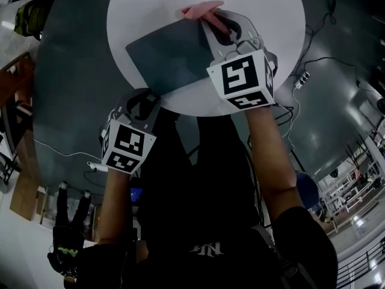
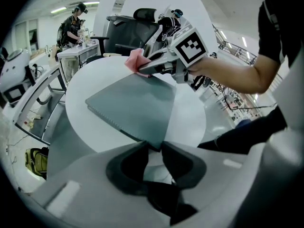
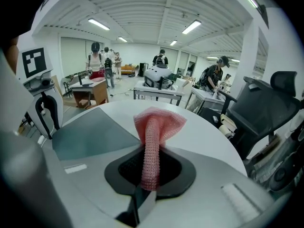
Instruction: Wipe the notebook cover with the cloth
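A dark grey notebook (image 1: 171,56) lies flat on the round white table (image 1: 271,53). Its near corner reaches the table's front edge, and my left gripper (image 1: 150,98) is shut on that corner (image 2: 153,145). My right gripper (image 1: 219,24) is over the notebook's far right edge, shut on a pink mesh cloth (image 1: 201,9). In the right gripper view the cloth (image 3: 159,122) runs out from between the jaws and fans onto the table beside the notebook (image 3: 90,132). From the left gripper view, the cloth (image 2: 135,61) sits at the notebook's far corner (image 2: 133,103).
A black office chair (image 3: 270,113) stands close to the table's far right side. Cables and a power strip (image 1: 301,77) lie on the floor to the right. Desks, equipment and several people fill the room behind (image 3: 156,75).
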A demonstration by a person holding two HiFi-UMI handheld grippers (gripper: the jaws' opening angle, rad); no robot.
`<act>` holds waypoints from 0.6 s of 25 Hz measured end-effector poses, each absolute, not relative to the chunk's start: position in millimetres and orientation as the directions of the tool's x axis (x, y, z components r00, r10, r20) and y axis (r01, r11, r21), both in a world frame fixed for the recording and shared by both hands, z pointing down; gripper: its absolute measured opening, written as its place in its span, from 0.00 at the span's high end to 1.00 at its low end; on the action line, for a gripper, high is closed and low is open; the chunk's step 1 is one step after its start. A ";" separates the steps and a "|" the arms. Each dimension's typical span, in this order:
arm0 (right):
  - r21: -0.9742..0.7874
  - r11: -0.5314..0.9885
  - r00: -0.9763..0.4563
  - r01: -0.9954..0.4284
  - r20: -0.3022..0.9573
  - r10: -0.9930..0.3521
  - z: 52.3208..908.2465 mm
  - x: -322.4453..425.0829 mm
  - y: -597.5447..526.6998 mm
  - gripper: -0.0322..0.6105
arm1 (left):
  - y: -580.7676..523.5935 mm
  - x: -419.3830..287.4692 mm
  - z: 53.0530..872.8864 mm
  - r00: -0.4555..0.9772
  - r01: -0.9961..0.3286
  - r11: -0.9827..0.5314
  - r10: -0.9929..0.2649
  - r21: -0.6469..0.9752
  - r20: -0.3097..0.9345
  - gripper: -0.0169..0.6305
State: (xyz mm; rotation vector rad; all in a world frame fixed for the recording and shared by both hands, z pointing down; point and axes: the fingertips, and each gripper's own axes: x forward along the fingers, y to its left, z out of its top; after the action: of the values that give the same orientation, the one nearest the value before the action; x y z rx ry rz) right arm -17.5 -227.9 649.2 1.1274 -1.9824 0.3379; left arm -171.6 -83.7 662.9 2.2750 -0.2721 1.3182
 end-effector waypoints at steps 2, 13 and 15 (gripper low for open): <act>0.161 0.547 -0.251 -0.821 0.759 -0.601 648.1 -7.0 -229.0 0.90 | -83.2 -172.6 662.8 0.507 -0.406 -0.858 0.074 0.313 0.859 0.83; 0.231 0.422 -0.098 -0.877 0.773 -0.626 647.3 41.5 -228.8 0.91 | -86.6 -173.6 666.8 0.514 -0.402 -0.857 0.080 0.322 0.854 0.83; 0.227 0.435 -0.139 -0.871 0.736 -0.662 629.8 24.8 -228.9 0.91 | -87.6 -174.9 666.2 0.517 -0.401 -0.858 0.077 0.321 0.852 0.83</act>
State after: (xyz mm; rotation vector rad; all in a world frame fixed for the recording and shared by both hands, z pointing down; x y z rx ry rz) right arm 24.8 -228.9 629.8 1.3010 -1.8763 0.3247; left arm -174.9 -87.6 666.2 2.2751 -0.2644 1.3121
